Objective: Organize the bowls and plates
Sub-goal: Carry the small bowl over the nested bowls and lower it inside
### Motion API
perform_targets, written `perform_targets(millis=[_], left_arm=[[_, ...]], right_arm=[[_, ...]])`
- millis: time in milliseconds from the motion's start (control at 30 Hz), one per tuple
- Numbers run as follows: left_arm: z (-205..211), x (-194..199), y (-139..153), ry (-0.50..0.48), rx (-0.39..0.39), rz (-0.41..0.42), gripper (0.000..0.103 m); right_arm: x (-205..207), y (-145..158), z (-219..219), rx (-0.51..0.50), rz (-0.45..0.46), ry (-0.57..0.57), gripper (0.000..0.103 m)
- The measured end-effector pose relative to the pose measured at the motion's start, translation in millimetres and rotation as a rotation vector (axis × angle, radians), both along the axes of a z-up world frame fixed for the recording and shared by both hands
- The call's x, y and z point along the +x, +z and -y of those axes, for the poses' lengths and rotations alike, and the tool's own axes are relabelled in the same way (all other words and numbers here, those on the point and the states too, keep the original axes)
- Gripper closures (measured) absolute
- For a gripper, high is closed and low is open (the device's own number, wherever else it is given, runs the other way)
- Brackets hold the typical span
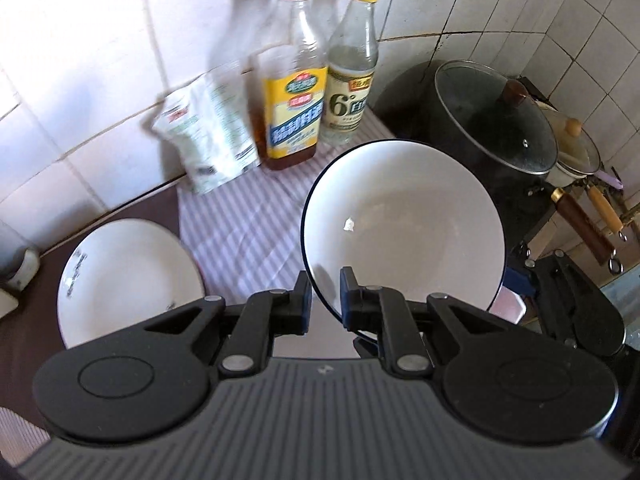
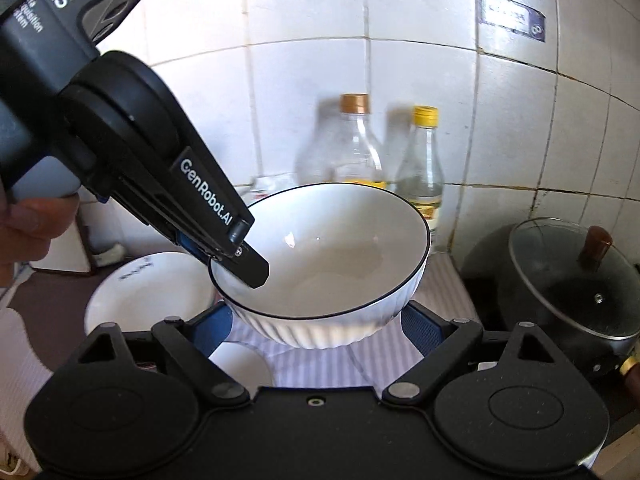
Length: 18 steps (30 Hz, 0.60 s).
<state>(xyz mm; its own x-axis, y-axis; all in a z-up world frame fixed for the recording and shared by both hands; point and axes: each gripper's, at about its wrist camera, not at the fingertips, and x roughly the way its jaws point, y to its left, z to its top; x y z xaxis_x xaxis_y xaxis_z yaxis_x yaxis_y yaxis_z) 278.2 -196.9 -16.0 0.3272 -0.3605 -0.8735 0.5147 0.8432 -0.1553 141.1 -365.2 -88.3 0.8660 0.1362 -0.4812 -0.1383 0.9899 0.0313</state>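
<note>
One white bowl with a dark rim is hanging tilted above the striped cloth, the left tool pinching its near rim and the right tool sitting spread wide beneath its ribbed base. Another white bowl is resting on the dark surface off the cloth's left edge. Two bottles and a packet are standing by the tiled wall at the surface's back edge, and a lidded pot is sitting beyond the cloth's right edge.

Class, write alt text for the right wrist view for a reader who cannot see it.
The left gripper pinches the rim of a white bowl held above a striped cloth. The right gripper sits open beneath it. Two bottles stand behind, a plate lies left, a lidded pot right.
</note>
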Motion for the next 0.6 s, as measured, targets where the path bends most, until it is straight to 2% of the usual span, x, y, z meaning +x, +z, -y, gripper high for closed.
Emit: perform_targets(millis=[233,433,600], left_arm=[[-38,-28,-8,0.031,0.042,0.04,0.09],[-53,-30,-35,0.041,0.066,-0.011,0.091],[-56,-30,-63,0.043,0.067,-0.076,0.091]], right_arm=[[-17,-7,-40,0.004,-0.012,0.035,0.009],[-20,-22,-64,-0.021,-0.044,0.072,0.009],[-15,-41,-67,0.012,-0.113,0.078,0.009]])
